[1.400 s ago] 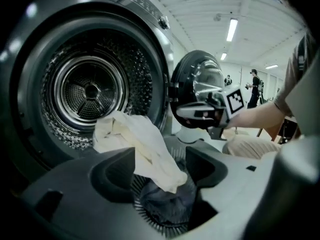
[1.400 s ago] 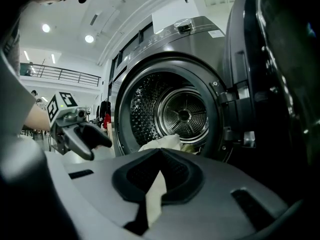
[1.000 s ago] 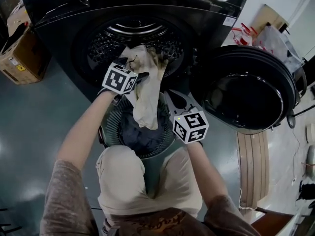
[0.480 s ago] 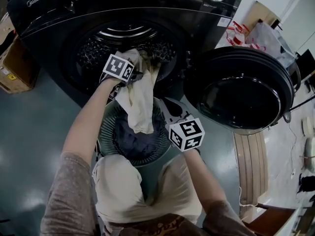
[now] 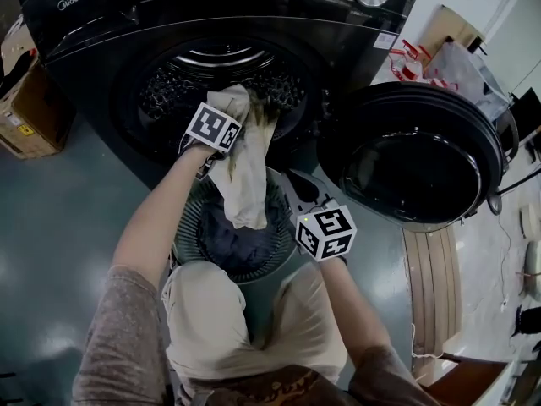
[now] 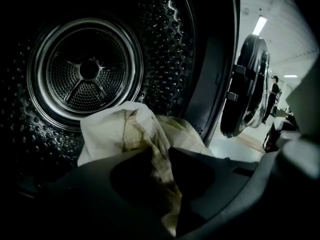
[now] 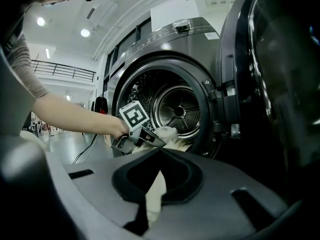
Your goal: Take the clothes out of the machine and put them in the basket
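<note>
A beige cloth (image 5: 247,172) hangs out of the washing machine's drum mouth (image 5: 221,73) into the round ribbed basket (image 5: 183,227) below it. My left gripper (image 6: 157,151), its marker cube (image 5: 214,127) at the drum mouth, has just been closing and is shut on the cloth's upper part (image 6: 150,134). My right gripper (image 5: 290,176) hovers over the basket's right rim, beside the cloth. Its tips (image 7: 160,151) meet. A pale strip of cloth (image 7: 154,194) shows through the slit between its pads, apparently beyond them.
A dark garment (image 5: 235,245) lies in the basket. The machine's round door (image 5: 418,155) stands open at the right. A cardboard box (image 5: 21,112) sits at the left and bags (image 5: 456,62) at the back right. My knees are against the basket's near side.
My left gripper has moved in toward the drum mouth and closed on the top of the beige cloth. The right gripper has stayed over the basket rim.
</note>
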### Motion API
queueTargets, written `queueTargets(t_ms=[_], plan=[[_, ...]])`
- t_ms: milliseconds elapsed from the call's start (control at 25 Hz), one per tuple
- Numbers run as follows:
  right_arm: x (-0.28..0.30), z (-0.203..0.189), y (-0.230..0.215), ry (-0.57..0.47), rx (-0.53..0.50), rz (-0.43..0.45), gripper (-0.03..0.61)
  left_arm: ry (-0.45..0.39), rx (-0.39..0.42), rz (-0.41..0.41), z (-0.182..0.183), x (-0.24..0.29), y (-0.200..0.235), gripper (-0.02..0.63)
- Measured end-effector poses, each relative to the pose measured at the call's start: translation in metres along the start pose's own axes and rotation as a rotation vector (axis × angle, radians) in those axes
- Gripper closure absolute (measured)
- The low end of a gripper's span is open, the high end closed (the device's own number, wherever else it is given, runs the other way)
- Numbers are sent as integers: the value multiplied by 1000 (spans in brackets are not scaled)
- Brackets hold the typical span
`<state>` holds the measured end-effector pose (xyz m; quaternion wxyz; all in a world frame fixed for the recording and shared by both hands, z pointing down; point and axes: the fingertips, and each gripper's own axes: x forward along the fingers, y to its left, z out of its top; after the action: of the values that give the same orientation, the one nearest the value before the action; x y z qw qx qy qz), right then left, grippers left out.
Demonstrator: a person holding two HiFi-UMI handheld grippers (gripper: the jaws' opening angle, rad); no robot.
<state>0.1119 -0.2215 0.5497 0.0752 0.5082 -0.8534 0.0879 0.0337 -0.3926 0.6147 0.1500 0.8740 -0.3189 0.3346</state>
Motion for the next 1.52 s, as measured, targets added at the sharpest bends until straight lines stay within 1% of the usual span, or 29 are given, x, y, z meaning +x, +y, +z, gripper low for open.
queueTargets(t_ms=[80,280,560,640,800,1040,1080,1120,1160,1240,1360,1520], plan=[[-3,3,0,-7,-1,2,581,-5,23,17,0,-10,-5,529],[-11,13,-5,-31,-14,12,581,-53,36,50,1,-56,-20,535],[-17,26,-14,-63,-24,23,581,-88,101,55,-10,-139,-67,535],[-16,30,-12,-69,-28,35,581,-93,111,45,-15,-159,-82,535],[-11,35,2,-67,-48,77,581,-86,99,10,-29,-187,-111,534],[-1,40,18,-66,-65,129,581,-49,83,-20,-62,-198,-140,531],[0,40,21,-66,-65,135,581,-39,90,-20,-67,-197,-143,524],[1,40,23,-67,-65,140,581,-31,100,-13,-71,-195,-144,498],[2,40,25,-67,-64,145,581,-29,108,-1,-74,-193,-143,445],[3,38,30,-66,-61,153,581,-45,101,21,-73,-194,-138,380],[4,34,30,-63,-55,153,581,-67,76,28,-69,-194,-131,357],[9,28,26,-54,-49,146,581,-58,73,25,-76,-183,-124,357]])
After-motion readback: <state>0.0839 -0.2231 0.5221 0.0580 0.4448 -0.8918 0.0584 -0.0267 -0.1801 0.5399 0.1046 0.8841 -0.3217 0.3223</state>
